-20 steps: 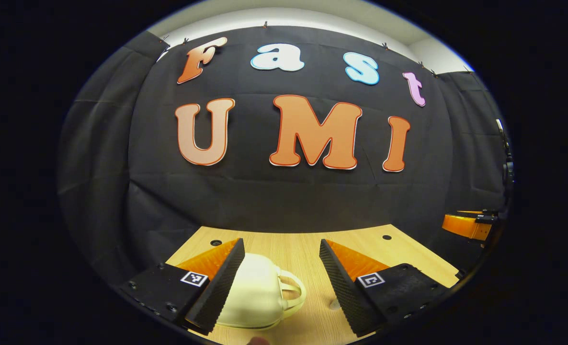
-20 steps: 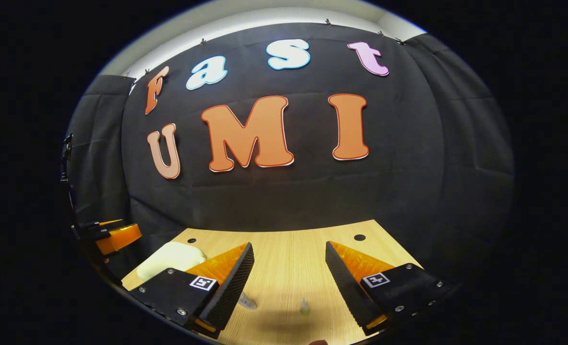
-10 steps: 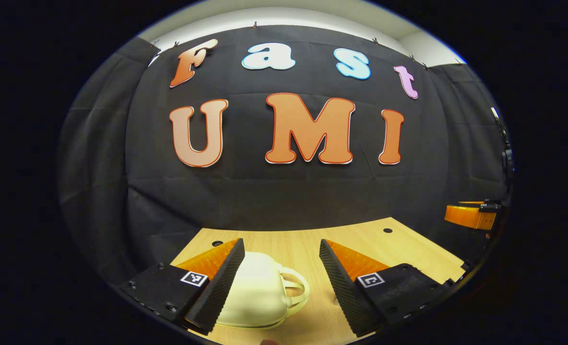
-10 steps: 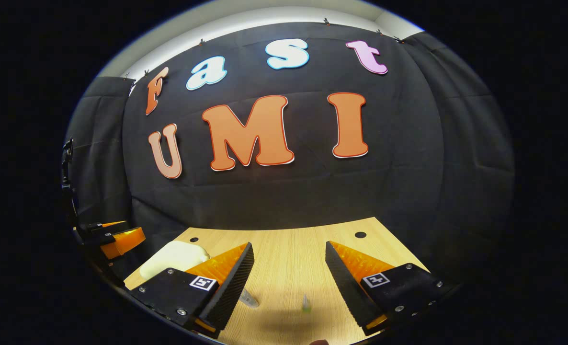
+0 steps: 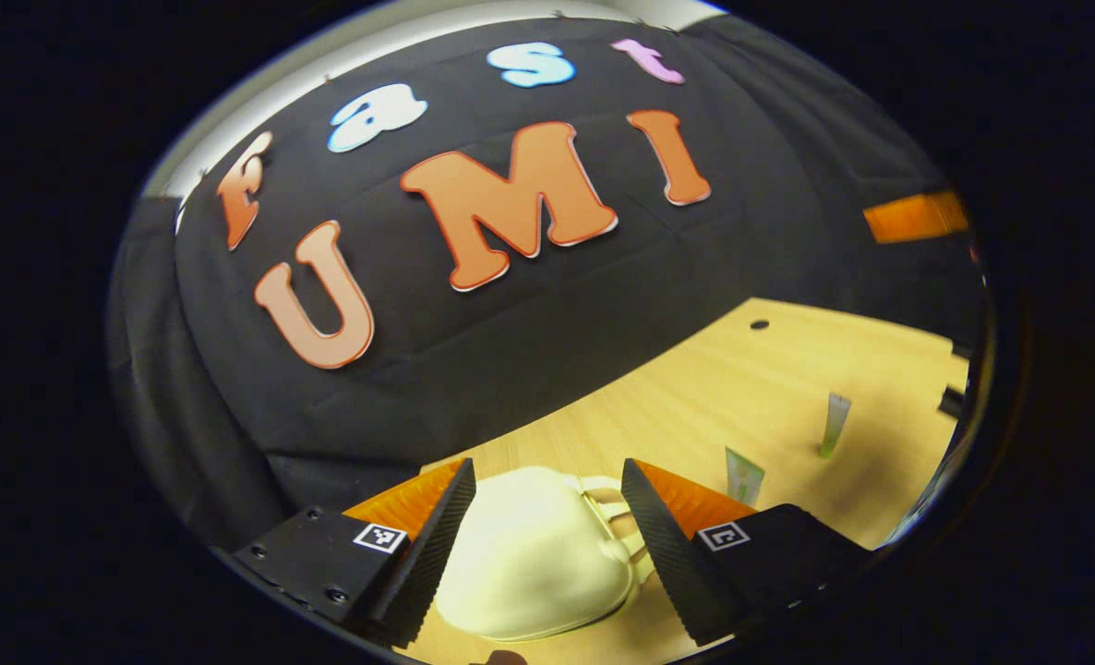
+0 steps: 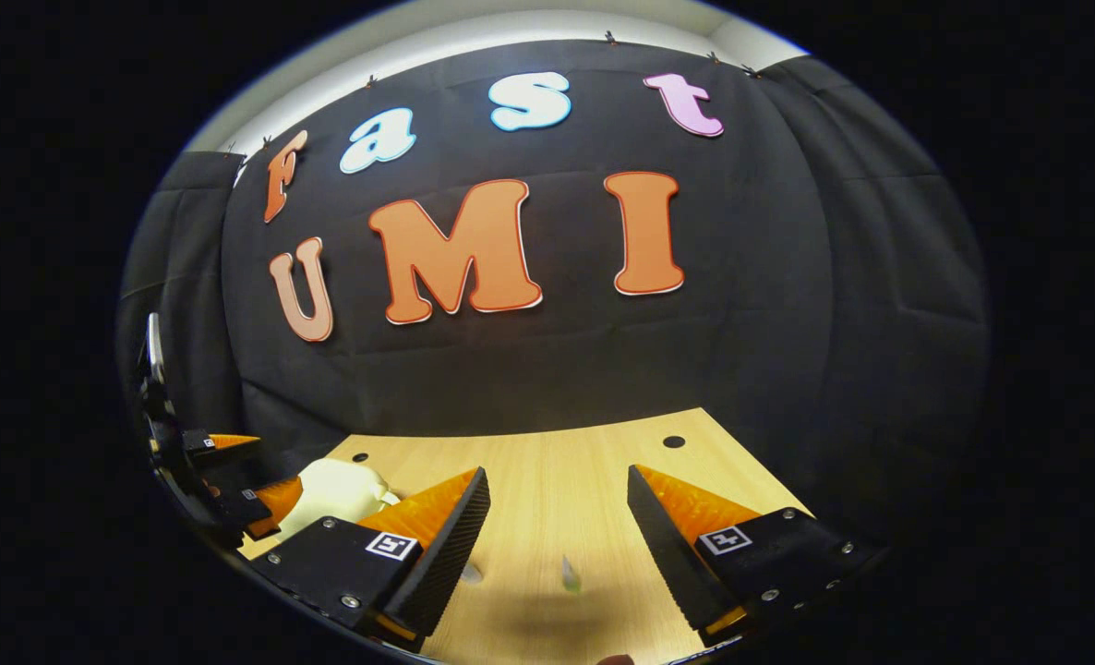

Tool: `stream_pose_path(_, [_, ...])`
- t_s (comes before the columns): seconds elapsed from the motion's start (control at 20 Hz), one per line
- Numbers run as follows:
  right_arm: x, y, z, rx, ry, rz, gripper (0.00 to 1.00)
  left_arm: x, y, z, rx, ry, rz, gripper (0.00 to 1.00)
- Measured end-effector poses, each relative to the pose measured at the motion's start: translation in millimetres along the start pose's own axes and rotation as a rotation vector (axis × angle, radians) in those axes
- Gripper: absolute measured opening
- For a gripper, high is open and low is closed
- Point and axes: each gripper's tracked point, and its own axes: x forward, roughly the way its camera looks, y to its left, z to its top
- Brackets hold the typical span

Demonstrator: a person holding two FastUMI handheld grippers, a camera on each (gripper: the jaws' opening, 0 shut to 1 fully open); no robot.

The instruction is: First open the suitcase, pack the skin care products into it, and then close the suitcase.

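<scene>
A small cream suitcase (image 5: 534, 563) with a looped handle lies closed on the wooden table (image 5: 788, 369). My left gripper (image 5: 547, 471) is open, and its two fingers flank the case without pressing on it. Two small skin care tubes (image 5: 743, 476) (image 5: 834, 423) stand to the right of the case. In the right gripper view my right gripper (image 6: 557, 503) hangs open above bare table, with one tube (image 6: 570, 574) between its fingers and another (image 6: 470, 573) half hidden by its left finger. The suitcase (image 6: 335, 489) sits at the left there, with the left gripper (image 6: 234, 480) at it.
The black cloth wall stands close behind the table (image 6: 557, 443). Round holes (image 6: 674, 441) (image 5: 759, 324) mark the table's far side. In the left gripper view the right gripper (image 5: 917, 217) shows as an orange bar at the upper right edge.
My left gripper has tilted, swung right and closed in on the suitcase, which now lies between its fingers; the tubes have come into its view. The right gripper has barely moved.
</scene>
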Motion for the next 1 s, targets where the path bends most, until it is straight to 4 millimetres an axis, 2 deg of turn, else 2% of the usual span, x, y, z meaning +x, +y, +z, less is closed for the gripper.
stream_pose_path(0.35, [-4.1,-54.7,-30.3,0.05,0.086,-0.096,0.95,32.8,-69.4,-58.3,0.314,0.144,-0.109,0.99])
stream_pose_path(0.55, [5.6,-78.8,-41.9,0.061,0.129,-0.115,0.95,49.9,-84.2,-85.9,0.507,0.222,-0.117,0.98])
stream_pose_path(0.75, [19.8,-88.6,-43.8,0.069,0.152,-0.099,0.95,81.8,-98.9,-107.3,0.697,0.272,-0.101,0.98])
stream_pose_path(0.85, [25.2,-94.8,-42.3,0.059,0.159,-0.096,0.95,91.1,-105.6,-119.0,0.734,0.299,-0.111,0.98])
stream_pose_path(1.0, [30.8,-105.7,-43.7,0.063,0.176,-0.103,0.95,103.5,-104.0,-130.1,0.767,0.365,-0.102,0.98])
